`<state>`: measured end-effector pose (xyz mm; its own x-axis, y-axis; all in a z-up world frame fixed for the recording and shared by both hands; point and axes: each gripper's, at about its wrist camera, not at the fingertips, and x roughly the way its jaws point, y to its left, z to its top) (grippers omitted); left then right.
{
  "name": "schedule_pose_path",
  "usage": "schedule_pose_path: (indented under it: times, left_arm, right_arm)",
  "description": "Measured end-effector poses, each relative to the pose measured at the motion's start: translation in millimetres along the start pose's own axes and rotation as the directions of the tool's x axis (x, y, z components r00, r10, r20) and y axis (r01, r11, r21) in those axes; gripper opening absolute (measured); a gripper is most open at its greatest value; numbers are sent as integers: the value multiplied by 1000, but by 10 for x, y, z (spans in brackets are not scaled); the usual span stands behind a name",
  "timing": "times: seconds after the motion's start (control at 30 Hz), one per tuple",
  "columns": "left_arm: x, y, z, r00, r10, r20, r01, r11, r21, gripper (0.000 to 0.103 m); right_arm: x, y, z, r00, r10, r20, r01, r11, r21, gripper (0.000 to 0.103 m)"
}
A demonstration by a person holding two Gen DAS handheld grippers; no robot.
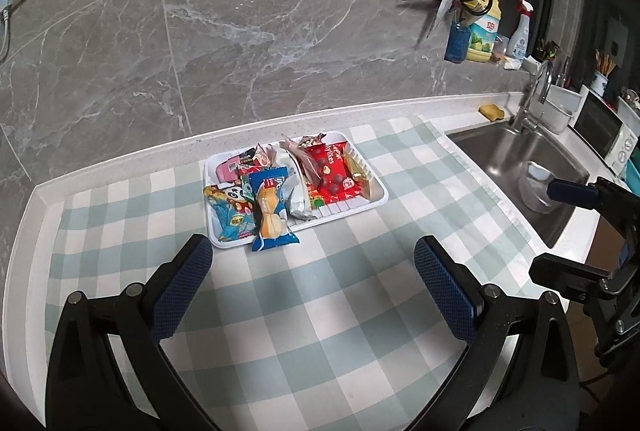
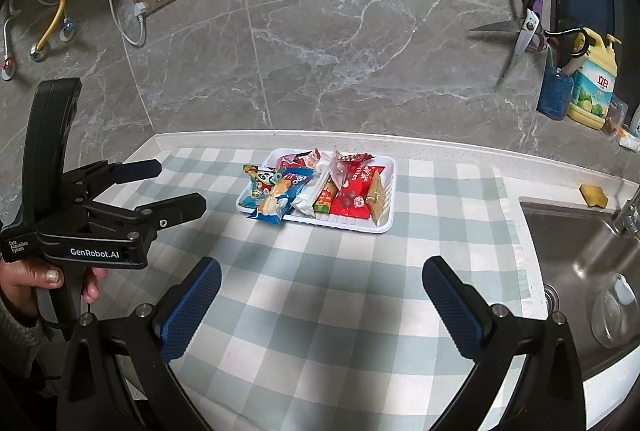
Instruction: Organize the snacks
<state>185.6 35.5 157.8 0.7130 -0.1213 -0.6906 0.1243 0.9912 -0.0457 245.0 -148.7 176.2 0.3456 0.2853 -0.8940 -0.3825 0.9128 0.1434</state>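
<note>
A white tray (image 1: 348,211) (image 2: 360,227) sits on the checked cloth near the wall, filled with several snack packets. A blue packet (image 1: 272,207) (image 2: 276,205) hangs over the tray's front rim. A red packet (image 1: 330,171) (image 2: 354,193) lies on the right side, with a white packet (image 1: 298,195) in the middle and a panda packet (image 1: 232,211) on the left. My left gripper (image 1: 314,251) (image 2: 180,185) is open and holds nothing, just short of the tray. My right gripper (image 2: 322,267) (image 1: 556,231) is also open with nothing in it, farther back and to the right.
A steel sink (image 1: 516,159) (image 2: 568,243) with a glass bowl (image 2: 612,311) lies right of the cloth (image 1: 360,291). A yellow sponge (image 2: 594,195) rests by the faucet. Scissors (image 1: 440,7) hang on the marble wall above a soap bottle (image 1: 484,27). A hand (image 2: 24,279) holds the left gripper.
</note>
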Motion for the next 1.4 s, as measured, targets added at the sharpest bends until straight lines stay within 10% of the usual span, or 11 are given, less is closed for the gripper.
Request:
schedule_pose_path:
  times: [1.17,1.4]
  left_arm:
    - [-104,53,-119,1000,6,14,-6,1000,12,103]
    - [-204,-67,-52,988,110,106,-121,988,94,103]
  right_arm:
    - [-59,-28,-71,1000,3,-6,-3,1000,30,103]
    - [-42,-18,-75,1000,8,-3,-8,999,37,103]
